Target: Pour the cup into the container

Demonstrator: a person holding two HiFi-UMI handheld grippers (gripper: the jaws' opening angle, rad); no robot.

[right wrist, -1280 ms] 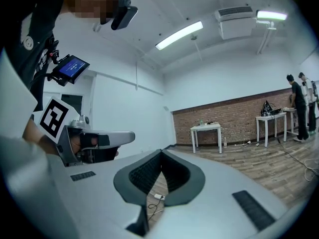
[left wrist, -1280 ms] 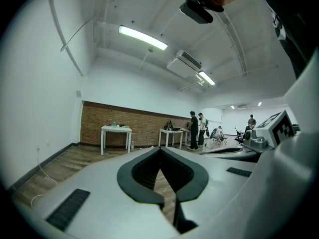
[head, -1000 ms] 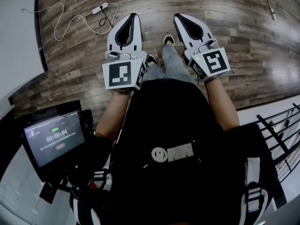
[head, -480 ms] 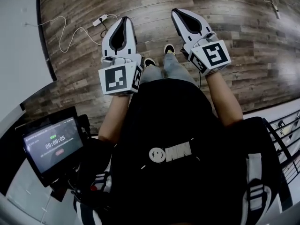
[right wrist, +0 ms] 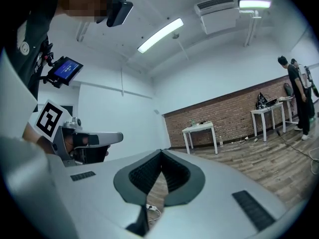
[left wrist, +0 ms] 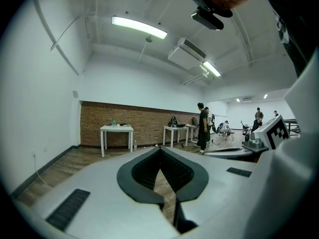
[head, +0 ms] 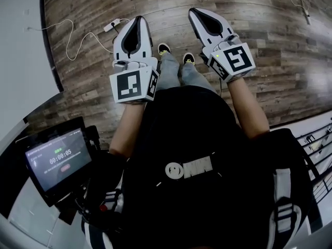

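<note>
Wood floor lies below both claws. Left gripper and right gripper: jaws fully closed, empty. No cup or container in view, so weight, fragility and grip point cannot be judged.

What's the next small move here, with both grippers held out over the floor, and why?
Probably step toward the white table by the brick wall. The left gripper and right gripper are both shut and empty over wooden floor, nothing to grasp shows nearby, and small items, too far to identify, stand on that table.
</note>
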